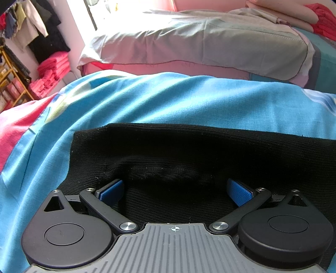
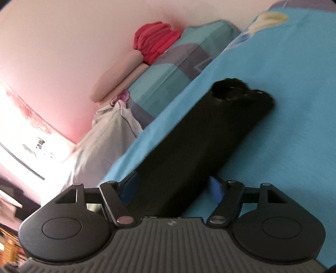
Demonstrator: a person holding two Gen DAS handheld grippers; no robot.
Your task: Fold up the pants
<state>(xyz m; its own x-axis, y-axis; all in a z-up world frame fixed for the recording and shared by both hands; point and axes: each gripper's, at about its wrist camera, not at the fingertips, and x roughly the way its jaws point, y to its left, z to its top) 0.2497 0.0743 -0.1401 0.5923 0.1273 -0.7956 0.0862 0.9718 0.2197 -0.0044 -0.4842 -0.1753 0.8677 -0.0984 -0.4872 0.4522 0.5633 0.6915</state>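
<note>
Black knit pants [image 1: 189, 147] lie on a blue bedsheet [image 1: 147, 98]. In the left wrist view my left gripper [image 1: 175, 190] hovers low over their near part, open, its blue pads [image 1: 239, 192] spread wide with a small wrinkle of fabric between them that neither pad presses. In the right wrist view a long folded strip of the pants [image 2: 199, 136] runs away from me to a rounded far end [image 2: 241, 88]. My right gripper [image 2: 173, 187] is open astride the strip's near end, one blue pad [image 2: 216, 189] on each side of the fabric.
A grey pillow [image 1: 199, 42] and stacked pink and red bedding [image 1: 315, 19] lie at the head of the bed. Folded red towels [image 1: 52, 69] and hanging clothes [image 1: 31, 25] are off to the left beside a gold rack [image 1: 12, 77]. A pink wall [image 2: 63, 52] stands behind.
</note>
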